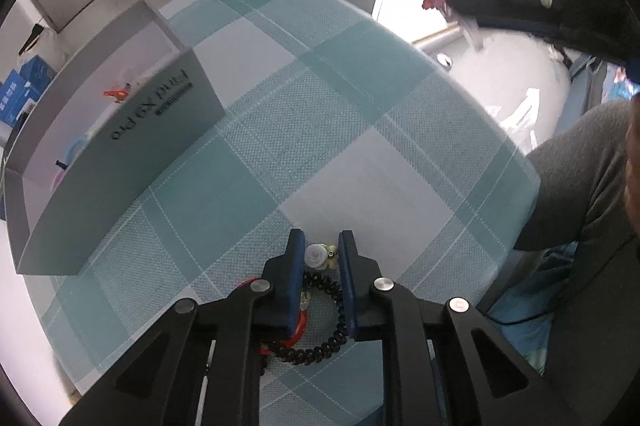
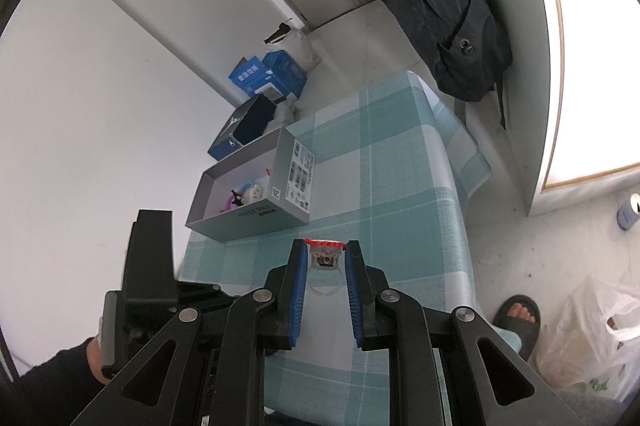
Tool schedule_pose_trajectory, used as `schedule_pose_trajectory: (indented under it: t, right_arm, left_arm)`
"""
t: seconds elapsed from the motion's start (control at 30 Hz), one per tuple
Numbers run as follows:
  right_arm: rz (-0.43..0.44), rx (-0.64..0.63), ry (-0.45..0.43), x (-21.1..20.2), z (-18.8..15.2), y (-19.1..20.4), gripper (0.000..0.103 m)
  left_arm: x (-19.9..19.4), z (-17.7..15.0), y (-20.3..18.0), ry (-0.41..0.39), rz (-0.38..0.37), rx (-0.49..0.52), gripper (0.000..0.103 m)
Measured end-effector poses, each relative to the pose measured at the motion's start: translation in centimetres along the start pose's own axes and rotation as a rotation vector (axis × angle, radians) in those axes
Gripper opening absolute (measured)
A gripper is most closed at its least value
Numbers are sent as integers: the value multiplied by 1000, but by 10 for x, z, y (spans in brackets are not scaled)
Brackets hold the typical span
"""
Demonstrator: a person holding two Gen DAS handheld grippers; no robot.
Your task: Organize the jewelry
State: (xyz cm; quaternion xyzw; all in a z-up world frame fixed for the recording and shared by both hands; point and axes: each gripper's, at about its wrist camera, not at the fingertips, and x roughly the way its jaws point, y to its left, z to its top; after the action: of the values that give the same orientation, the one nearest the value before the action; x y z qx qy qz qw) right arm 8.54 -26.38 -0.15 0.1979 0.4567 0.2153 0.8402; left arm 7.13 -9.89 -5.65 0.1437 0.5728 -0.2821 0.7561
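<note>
My right gripper (image 2: 326, 254) is clenched on a clear ring with a red-topped charm (image 2: 325, 254), held above the checked surface (image 2: 400, 185). To do this well, I carry it toward 11 o'clock over the open grey box (image 2: 248, 197) and let go low inside. My left gripper (image 1: 319, 252) straddles a black coiled hair tie with a white charm (image 1: 316, 258), its blue pads not visibly pressing. Only the right view shows trinkets already in the box; only the left shows the hair tie.
</note>
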Motion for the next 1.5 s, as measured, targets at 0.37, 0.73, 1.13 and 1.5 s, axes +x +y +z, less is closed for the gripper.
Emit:
schedule_pose_trajectory:
  t: [0.37,0.73,1.13,1.5]
  right_arm:
    - [18,-28,34,13,-3,13,18]
    - [56,-171,82,40,16,75,18]
    - [71,-274,116,82,55,115,18]
    - [84,-284,137,123,84,124,18]
  left_arm:
    - [-50,-6,33,-169,-106,-200,12]
    - [-93,-13,77,-380,-140,-387,12]
    - [-105,1,127,-469,-126,-525,12]
    - [-83,12,162,-435,-88,-555,12]
